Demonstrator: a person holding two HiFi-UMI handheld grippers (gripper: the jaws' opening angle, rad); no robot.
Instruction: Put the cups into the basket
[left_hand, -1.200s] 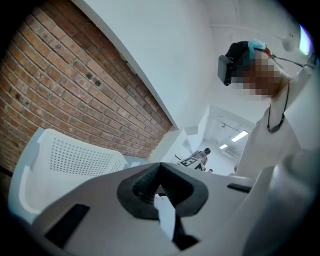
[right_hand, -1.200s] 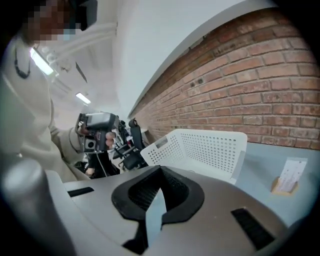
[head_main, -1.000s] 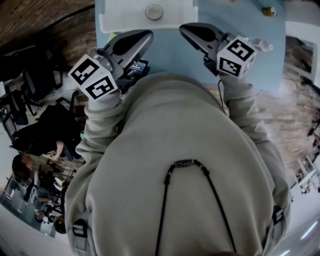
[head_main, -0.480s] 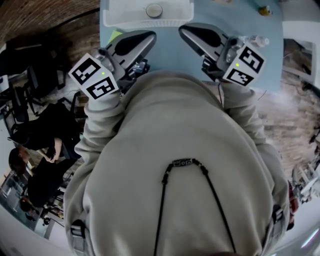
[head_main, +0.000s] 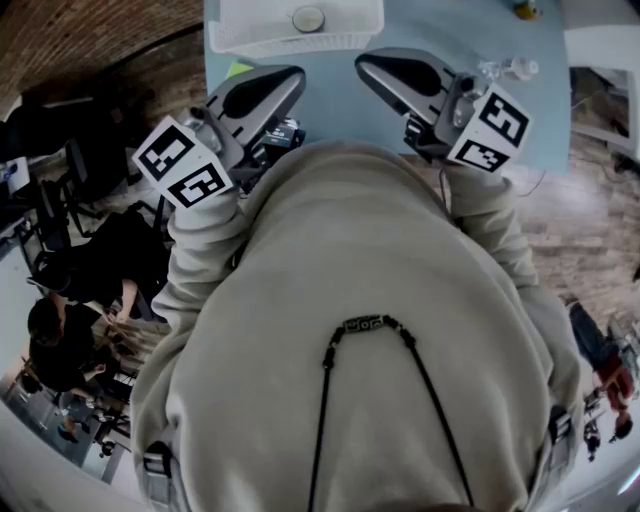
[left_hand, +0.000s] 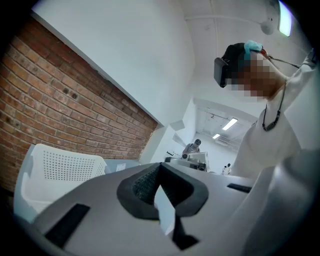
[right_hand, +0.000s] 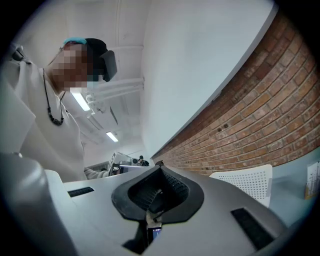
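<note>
Now: left gripper (head_main: 290, 76) clenched, nothing between jaws. Right gripper (head_main: 367, 63) likewise clenched, empty. We hold both about level, close to chest, over near part of blue table (head_main: 332, 105). White basket (head_main: 250, 42) at far edge, just beyond both tips; one round cup (head_main: 308, 19) already inside. We see no other cup. Judgement: between steps, possibly near done. Next move calls for locating remaining cup, opening jaws before reach.

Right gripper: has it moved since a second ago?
Yes. In the head view the right gripper has drawn back from the white basket toward the person; its marker cube now sits below the clear bottle in frame, not beside it.
</note>
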